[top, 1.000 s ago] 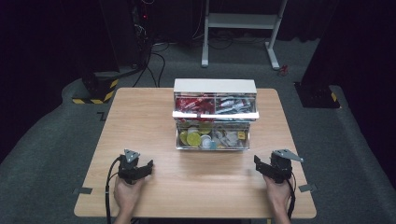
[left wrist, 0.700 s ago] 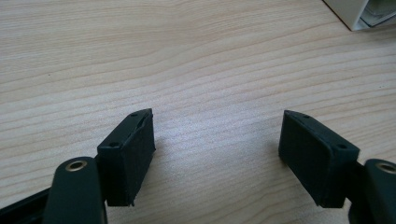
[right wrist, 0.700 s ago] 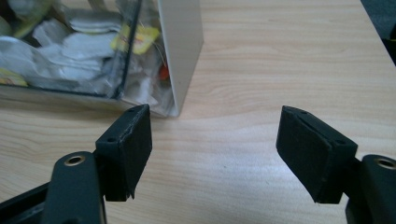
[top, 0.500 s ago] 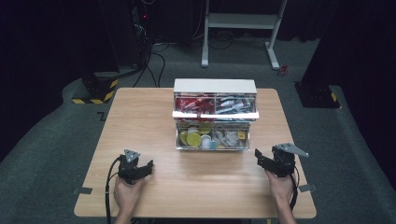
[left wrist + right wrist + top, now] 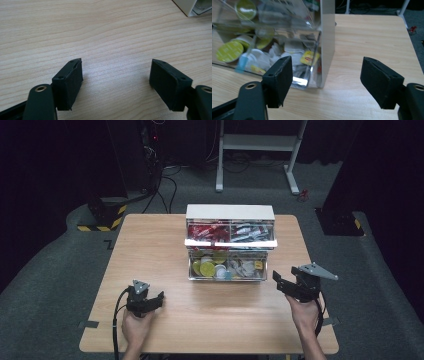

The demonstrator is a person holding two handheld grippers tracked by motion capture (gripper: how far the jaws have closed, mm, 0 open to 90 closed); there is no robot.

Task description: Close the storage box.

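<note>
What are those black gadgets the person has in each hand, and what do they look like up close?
Each is a black hand-held gripper: left gripper, right gripper. Both end in two blocky black jaws with flat pads and small screw holes. A grey three-cornered plate sits on top of each, and a black cable trails back. The forearms are bare, no sleeves.

Light wooden table [image 5: 165, 255], grey carpeted floor [image 5: 55, 285], white metal stand [image 5: 260, 142] behind, yellow-and-black striped base [image 5: 100, 217] at left, dark cables [image 5: 167, 180] trailing across floor.
</note>
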